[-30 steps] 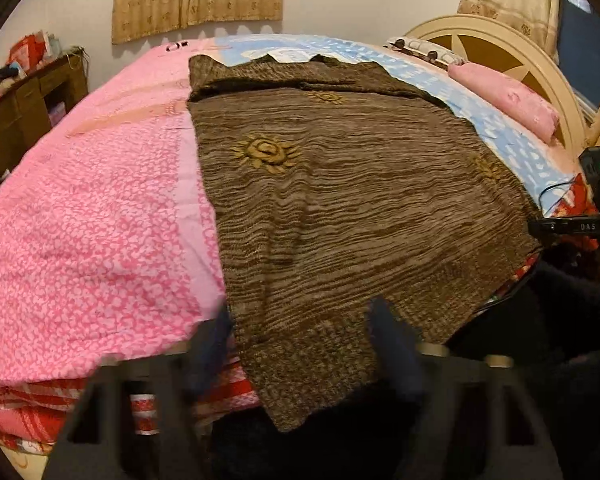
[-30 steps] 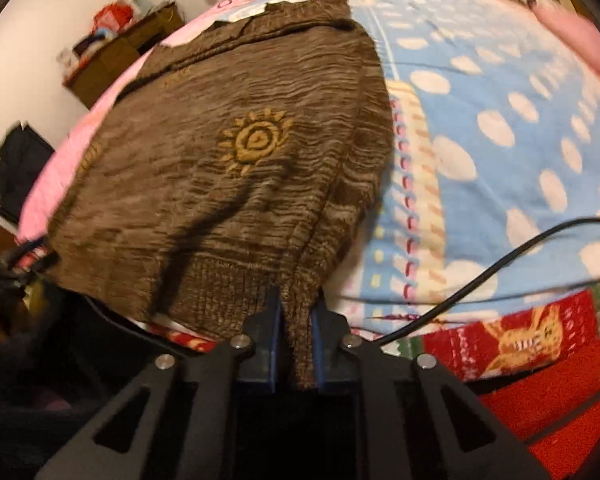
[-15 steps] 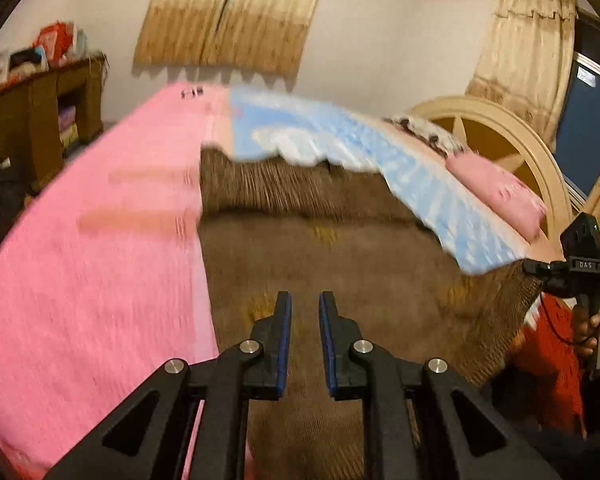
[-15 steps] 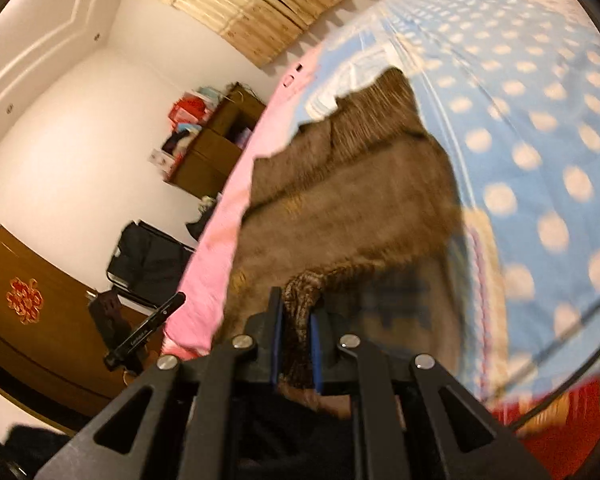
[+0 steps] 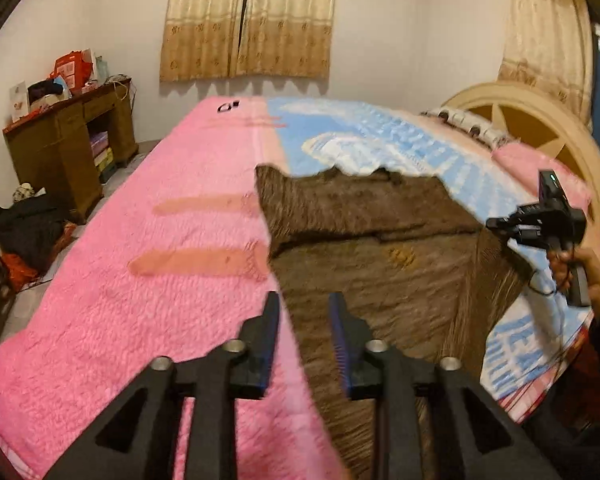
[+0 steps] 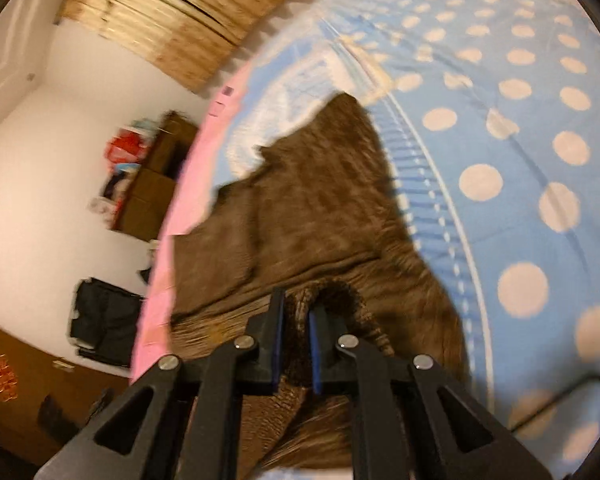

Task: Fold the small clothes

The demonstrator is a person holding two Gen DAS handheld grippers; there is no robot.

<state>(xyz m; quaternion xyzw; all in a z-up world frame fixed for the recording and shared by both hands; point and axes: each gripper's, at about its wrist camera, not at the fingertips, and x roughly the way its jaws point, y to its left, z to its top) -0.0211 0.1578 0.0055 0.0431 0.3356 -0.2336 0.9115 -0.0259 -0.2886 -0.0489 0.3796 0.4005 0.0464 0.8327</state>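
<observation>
I see one garment: a brown knitted sweater (image 5: 380, 280), streaked in lighter and darker brown, with a small yellow motif on its front. It lies spread on the bed, its far part flat, straddling the seam between the pink cover and the blue dotted one. A folded band of knit crosses its upper part. Its near right ribbed hem (image 6: 300, 320) is raised off the bed and bunched, so the cloth slopes up from the flat part.

Pink blanket (image 5: 148, 280) lies bare left of the sweater (image 5: 380, 280); headboard (image 5: 540, 128) bounds right.
</observation>
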